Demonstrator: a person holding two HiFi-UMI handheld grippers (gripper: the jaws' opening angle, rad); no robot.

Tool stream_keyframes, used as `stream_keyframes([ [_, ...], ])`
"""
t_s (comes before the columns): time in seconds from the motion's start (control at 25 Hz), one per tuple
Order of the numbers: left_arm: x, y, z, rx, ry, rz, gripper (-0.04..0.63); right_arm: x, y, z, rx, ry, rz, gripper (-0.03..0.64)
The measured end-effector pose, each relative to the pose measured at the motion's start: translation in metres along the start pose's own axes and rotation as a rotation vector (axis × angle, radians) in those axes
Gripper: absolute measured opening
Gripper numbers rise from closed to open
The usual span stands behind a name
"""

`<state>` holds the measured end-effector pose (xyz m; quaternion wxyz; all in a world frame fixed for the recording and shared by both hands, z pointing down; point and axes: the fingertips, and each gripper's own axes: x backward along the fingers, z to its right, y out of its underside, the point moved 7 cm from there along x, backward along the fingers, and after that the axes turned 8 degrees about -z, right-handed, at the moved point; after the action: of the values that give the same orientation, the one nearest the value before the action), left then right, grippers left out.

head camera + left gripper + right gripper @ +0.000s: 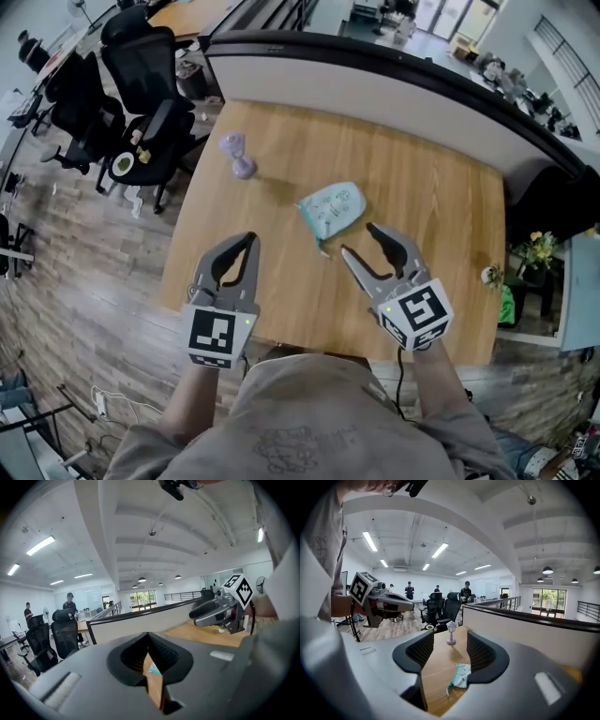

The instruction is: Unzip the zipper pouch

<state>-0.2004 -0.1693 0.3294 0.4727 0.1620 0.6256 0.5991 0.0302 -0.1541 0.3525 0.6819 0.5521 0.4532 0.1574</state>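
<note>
Here's the zipper pouch (333, 208), pale mint with a small print, lying flat near the middle of the wooden tabletop (431, 216). A thin tail trails off its near corner, toward the person. Nothing is touching it. The left tool (250, 240) hovers on the near-left side of the pouch, apart from it, jaws clenched tight together with nothing between them. The right tool (359, 240) hangs just on the near side of the pouch, close to that trailing tail. Its jaws are spread wide and empty, and in the right gripper view the pouch shows beyond the gap, clear of both pads. Out past the pouch on its far-left side stands a small purple lantern-shaped ornament (237, 155), upright and well apart.
</note>
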Motion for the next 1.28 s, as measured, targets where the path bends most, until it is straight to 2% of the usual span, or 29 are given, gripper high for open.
stream_keyframes([
  [0.12,-0.005,0.003,-0.005,0.006,0.002,-0.005,0.002,-0.014,-0.005,0.006,0.049,-0.018,-0.072,0.206],
  [0.24,-0.013,0.003,-0.012,-0.005,-0.003,-0.007,0.002,-0.037,-0.015,0.013,0.144,-0.050,-0.146,0.207],
  [0.44,-0.033,0.004,-0.026,-0.083,0.003,-0.011,0.002,-0.090,-0.025,0.035,0.248,-0.120,-0.271,0.207],
  [0.64,-0.059,0.009,-0.037,-0.109,0.006,-0.032,0.001,-0.148,-0.024,0.060,0.329,-0.172,-0.411,0.207],
  [0.92,-0.096,0.040,-0.041,-0.074,0.026,-0.104,0.002,-0.229,0.028,0.070,0.499,-0.244,-0.637,0.207],
  [1.16,-0.118,0.067,-0.045,0.014,0.033,-0.121,0.002,-0.279,0.073,0.074,0.585,-0.257,-0.701,0.206],
  [1.28,-0.127,0.084,-0.046,0.028,0.032,-0.159,0.002,-0.299,0.096,0.074,0.600,-0.290,-0.742,0.206],
])
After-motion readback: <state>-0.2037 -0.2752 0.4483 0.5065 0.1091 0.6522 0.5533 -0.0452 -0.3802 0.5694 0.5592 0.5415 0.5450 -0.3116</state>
